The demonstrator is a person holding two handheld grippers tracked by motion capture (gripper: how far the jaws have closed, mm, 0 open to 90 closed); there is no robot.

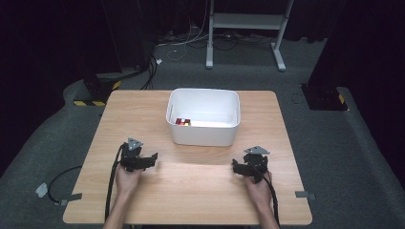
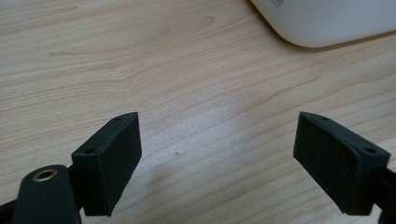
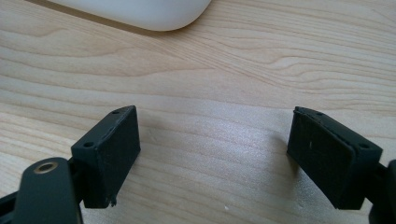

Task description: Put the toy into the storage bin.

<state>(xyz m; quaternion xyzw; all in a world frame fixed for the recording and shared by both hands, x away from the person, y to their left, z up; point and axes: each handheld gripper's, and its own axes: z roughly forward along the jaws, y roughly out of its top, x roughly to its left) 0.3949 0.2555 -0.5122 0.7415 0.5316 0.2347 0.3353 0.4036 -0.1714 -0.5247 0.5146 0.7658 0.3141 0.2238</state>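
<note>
Left gripper: the black two-jaw left gripper (image 1: pixel 154 157) rests low over the table in the person's left hand (image 1: pixel 127 175), jaws spread wide with nothing between them; bare wood shows in the gap in the left gripper view.
Right gripper: the black two-jaw right gripper (image 1: pixel 235 165), held in the right hand (image 1: pixel 258 186), is likewise spread and empty, near the table's front right.
Table: the pale wooden table (image 1: pixel 200 191) is bare between the two tools.
Bin: the white rounded plastic bin (image 1: pixel 203 135) stands just beyond both grippers, mid-table; its lower corner shows at the top of each gripper view.
Cube: a small multicoloured puzzle cube (image 1: pixel 183 122), red, white and yellow, lies inside the bin at its near-left floor.
Step in hand: likely a rest pose, neither tool touching the bin or cube.
Next move: probably one gripper must rise over the near wall and come down around the cube.
</note>
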